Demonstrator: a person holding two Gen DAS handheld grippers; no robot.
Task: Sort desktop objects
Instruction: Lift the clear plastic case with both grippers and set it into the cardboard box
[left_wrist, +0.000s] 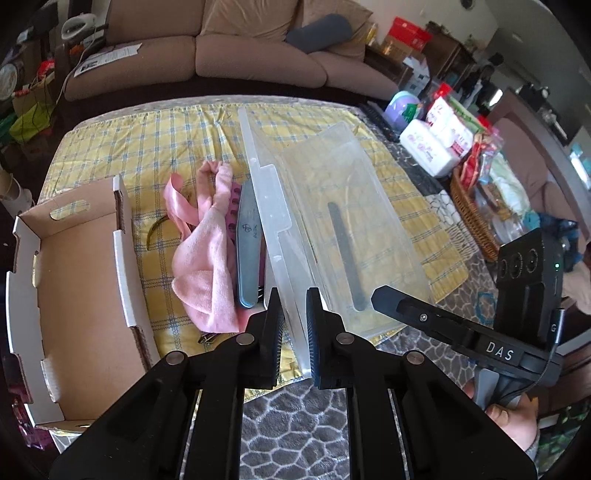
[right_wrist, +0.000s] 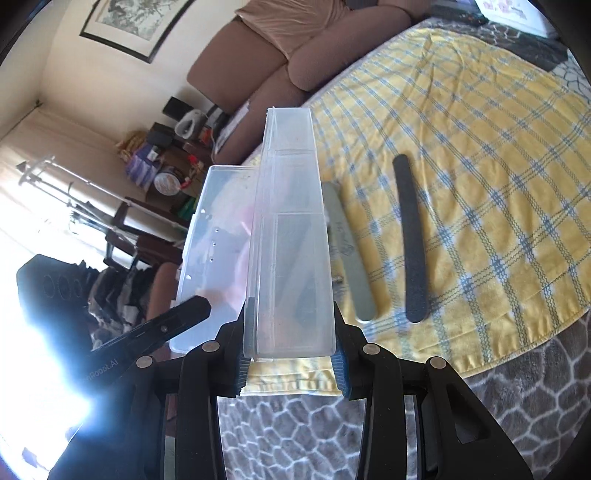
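Left wrist view: our left gripper (left_wrist: 293, 317) is clamped on the lid edge of the clear hinged plastic box (left_wrist: 332, 206) at 12 o'clock; grey nail buffer (left_wrist: 248, 236) and pink cloth (left_wrist: 207, 251) at 10, cardboard tray (left_wrist: 74, 266) at 9. Right wrist view: our right gripper (right_wrist: 291, 354) is clamped on the box's base (right_wrist: 291, 229); black emery file (right_wrist: 412, 236) lies on the yellow plaid cloth (right_wrist: 498, 166) at 2.

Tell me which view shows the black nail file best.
Right wrist view: the black nail file lies bare on the yellow checked cloth, seen whole. In the left wrist view it shows only dimly through the clear plastic box.
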